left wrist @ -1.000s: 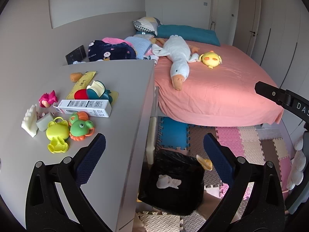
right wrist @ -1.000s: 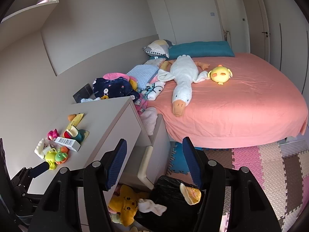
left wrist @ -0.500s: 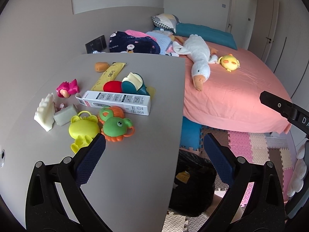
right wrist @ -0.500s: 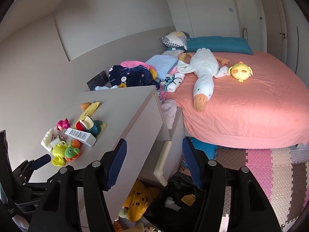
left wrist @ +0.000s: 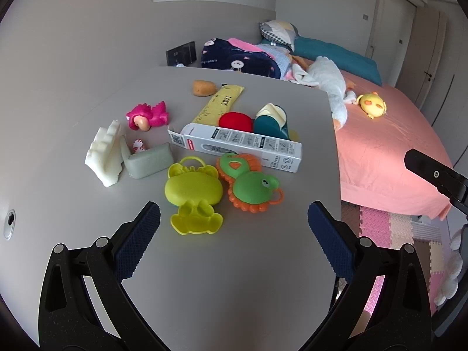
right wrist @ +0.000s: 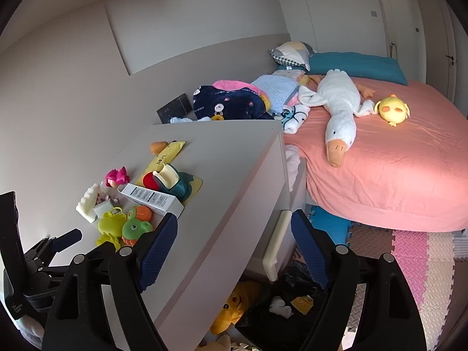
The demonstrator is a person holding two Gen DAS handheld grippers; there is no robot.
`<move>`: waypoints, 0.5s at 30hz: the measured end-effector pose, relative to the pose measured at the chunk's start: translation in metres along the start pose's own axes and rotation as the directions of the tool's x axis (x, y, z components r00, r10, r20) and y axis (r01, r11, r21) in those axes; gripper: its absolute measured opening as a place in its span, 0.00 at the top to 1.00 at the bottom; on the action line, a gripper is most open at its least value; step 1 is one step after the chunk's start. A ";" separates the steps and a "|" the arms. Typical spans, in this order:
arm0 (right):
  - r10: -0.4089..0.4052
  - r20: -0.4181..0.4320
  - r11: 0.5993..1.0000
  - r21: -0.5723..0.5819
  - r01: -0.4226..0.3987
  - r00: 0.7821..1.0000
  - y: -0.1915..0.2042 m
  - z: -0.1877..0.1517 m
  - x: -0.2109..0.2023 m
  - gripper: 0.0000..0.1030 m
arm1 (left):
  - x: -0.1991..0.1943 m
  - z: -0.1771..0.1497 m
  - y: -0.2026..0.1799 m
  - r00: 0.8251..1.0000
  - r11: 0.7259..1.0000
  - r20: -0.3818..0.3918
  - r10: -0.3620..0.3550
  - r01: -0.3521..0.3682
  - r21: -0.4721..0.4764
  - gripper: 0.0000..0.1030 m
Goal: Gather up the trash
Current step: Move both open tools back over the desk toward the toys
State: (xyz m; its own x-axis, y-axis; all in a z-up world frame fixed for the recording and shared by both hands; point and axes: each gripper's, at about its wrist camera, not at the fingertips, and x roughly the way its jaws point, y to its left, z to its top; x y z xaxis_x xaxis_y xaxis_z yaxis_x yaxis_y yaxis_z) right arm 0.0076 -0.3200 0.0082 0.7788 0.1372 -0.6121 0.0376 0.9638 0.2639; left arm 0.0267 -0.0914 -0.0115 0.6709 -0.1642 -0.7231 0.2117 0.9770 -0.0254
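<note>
Between pickups — left gripper (left wrist: 234, 228) wide apart, empty; right gripper (right wrist: 234, 244) opening, empty — next: reach for the white carton (left wrist: 237, 146) on desk (left wrist: 234, 278).

Your right tool (right wrist: 234, 234) jaws opening, nothing between. Below: black trash bag (right wrist: 280, 318) on floor holding crumpled scraps. White box (right wrist: 152, 199) among toys on bench (right wrist: 234, 169).
</note>
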 end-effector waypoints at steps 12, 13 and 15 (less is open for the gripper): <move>0.035 -0.023 0.999 -0.031 -0.036 0.999 0.028 0.002 0.022 0.22 | 0.032 0.010 0.034 0.998 0.997 -0.040 0.040 -0.042 -0.061 0.16; 0.036 -0.026 0.999 -0.034 -0.037 0.999 0.030 0.002 0.024 0.22 | 0.035 0.011 0.034 0.998 0.997 -0.044 0.038 -0.041 -0.058 0.16; 0.037 -0.032 0.998 -0.039 -0.039 0.999 0.034 0.002 0.028 0.22 | 0.042 0.012 0.035 0.998 0.998 -0.054 0.034 -0.037 -0.051 0.19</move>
State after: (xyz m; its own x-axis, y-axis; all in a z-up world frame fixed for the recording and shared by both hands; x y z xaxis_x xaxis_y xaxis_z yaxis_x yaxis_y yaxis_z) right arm 0.0321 -0.2842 0.0015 0.7590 0.1803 -0.6256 -0.0171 0.9661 0.2576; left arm 0.0710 -0.0656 -0.0346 0.6384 -0.1230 -0.7598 0.1504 0.9881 -0.0336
